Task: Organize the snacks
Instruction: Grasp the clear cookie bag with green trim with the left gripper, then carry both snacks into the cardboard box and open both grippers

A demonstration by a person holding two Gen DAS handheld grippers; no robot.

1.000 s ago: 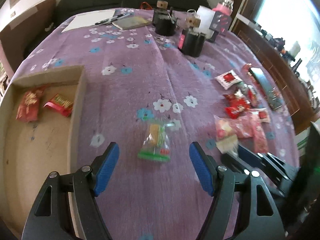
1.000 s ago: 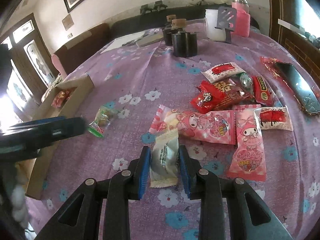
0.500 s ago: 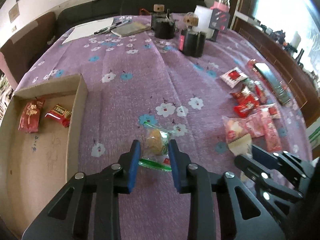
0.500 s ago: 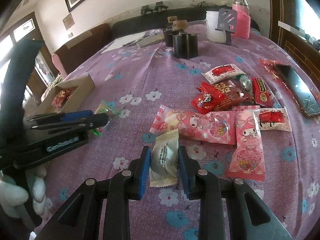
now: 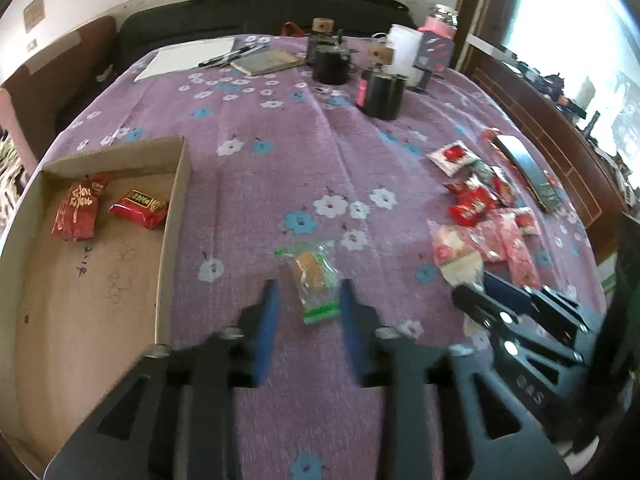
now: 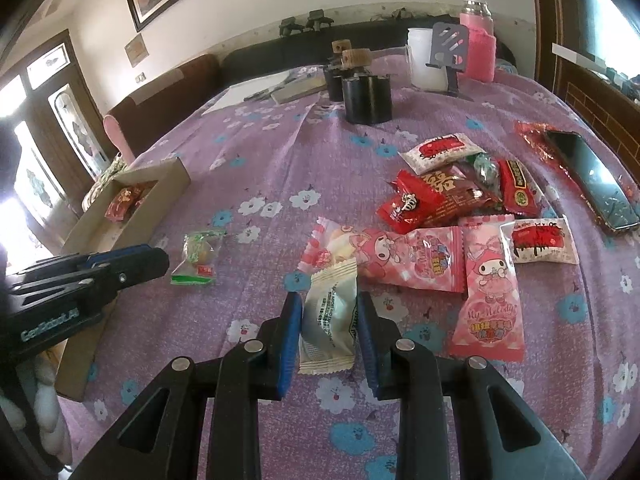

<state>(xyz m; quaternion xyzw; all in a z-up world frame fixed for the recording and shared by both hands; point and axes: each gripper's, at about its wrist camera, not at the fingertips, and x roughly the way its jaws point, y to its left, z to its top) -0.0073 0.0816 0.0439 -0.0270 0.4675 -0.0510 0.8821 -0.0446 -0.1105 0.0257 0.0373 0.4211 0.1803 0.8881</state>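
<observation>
Snacks: your left gripper (image 5: 307, 312) is opening around the green-edged packet (image 5: 314, 280), seemingly unheld, so it may stay behind; your right gripper (image 6: 329, 322) pinches the white packet (image 6: 329, 322).

Box (image 5: 176, 216) left of snack pile (image 5: 484, 216)

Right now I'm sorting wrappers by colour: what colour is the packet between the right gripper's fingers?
Pale cream-white with small dark print, the packet; clearest in the right wrist view.

Purple tablecloth (image 5: 280, 152), white and blue flower print. Plain brown cardboard box (image 5: 176, 216) at left; two red packets (image 5: 108, 208) inside. Clear green-edged packet (image 5: 316, 280) near centre. Pink cartoon-print packets (image 6: 432, 264) at right. White wrapper (image 6: 328, 316) between blue pads (image 6: 290, 336).
</observation>
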